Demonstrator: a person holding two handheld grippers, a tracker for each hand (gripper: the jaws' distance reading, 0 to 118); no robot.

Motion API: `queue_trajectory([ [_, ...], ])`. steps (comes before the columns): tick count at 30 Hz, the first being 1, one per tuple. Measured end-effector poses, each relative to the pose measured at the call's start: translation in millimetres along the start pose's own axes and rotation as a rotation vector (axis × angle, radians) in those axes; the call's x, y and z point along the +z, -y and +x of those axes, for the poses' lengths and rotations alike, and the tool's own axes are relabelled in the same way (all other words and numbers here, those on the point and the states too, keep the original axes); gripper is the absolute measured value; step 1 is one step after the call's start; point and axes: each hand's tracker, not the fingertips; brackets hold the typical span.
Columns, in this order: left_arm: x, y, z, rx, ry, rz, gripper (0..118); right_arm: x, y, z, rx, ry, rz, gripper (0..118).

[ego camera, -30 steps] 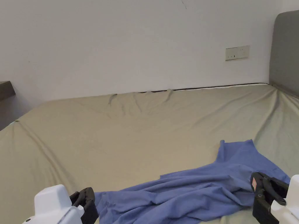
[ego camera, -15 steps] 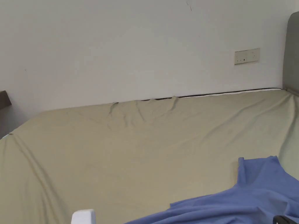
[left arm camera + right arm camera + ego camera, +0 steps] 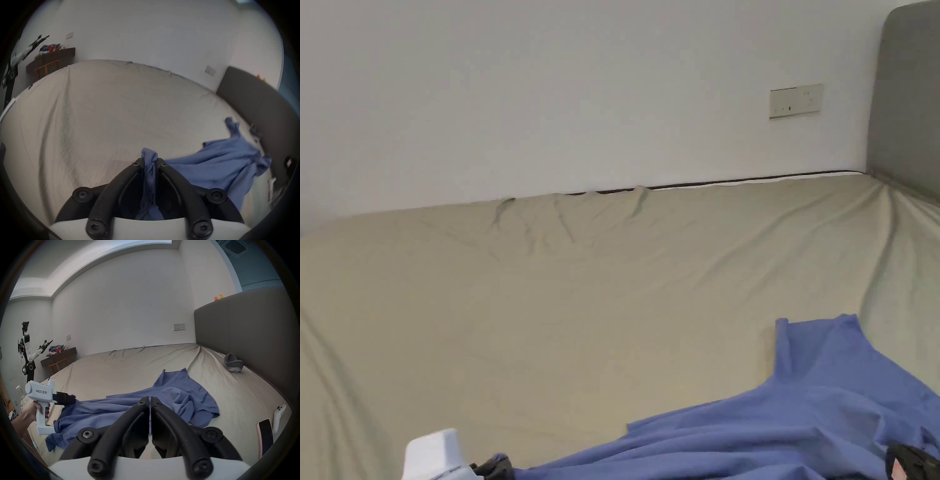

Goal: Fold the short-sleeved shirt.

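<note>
Beige bed [image 3: 581, 300] stretches wide toward the wall, and the shirt [image 3: 146, 405] lies rumpled at its near right side, no fold made yet, so spreading and folding remain. Left tongs [image 3: 150, 164] are clamped on a bunched edge; right tongs [image 3: 150, 400] are pressed together, apparently on nothing. Headboard [image 3: 243, 337] hems the right; plenty of free sheet lies leftward.

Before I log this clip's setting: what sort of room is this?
Most likely a bedroom: a wide bed with a beige sheet, a padded grey headboard against the wall, and a blue shirt spread on it.
</note>
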Motion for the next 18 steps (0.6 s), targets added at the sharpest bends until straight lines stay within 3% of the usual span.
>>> queue_trajectory([
  [2,7,4,2,0.064,-0.013,0.051,9,1,-3,7,-0.001,0.019,-0.014,11],
  [3,5,2,0,0.059,-0.016,0.052,9,0,-5,12,-0.008,0.029,-0.047,34],
  [4,3,0,0,0.037,-0.026,0.036,9,-2,-7,15,-0.013,0.05,-0.073,80],
  [5,-1,7,6,-0.011,-0.056,0.015,9,-5,-9,20,-0.012,0.072,-0.107,111],
  [6,-5,8,8,-0.043,-0.064,0.004,9,-9,-11,27,-0.009,0.091,-0.139,118],
  [7,-9,10,9,-0.069,-0.07,-0.012,9,-12,-13,33,-0.006,0.078,-0.144,115],
  [8,-15,11,9,-0.078,-0.075,-0.025,9,-12,-14,38,0.07,0.122,-0.068,115],
  [9,-23,18,10,-0.09,-0.084,-0.041,9,-16,-8,47,-0.04,0.167,-0.212,115],
  [10,-29,21,10,-0.092,-0.09,-0.044,9,-18,-10,55,0.02,0.211,-0.171,115],
  [15,-28,29,31,-0.151,-0.112,-0.054,9,-66,-27,137,-0.064,0.294,-0.304,115],
  [16,-29,31,28,-0.146,-0.111,-0.055,9,-68,-41,121,-0.051,0.311,-0.347,115],
  [18,-22,31,30,-0.137,-0.099,-0.05,9,-90,-41,130,-0.017,0.307,-0.434,115],
])
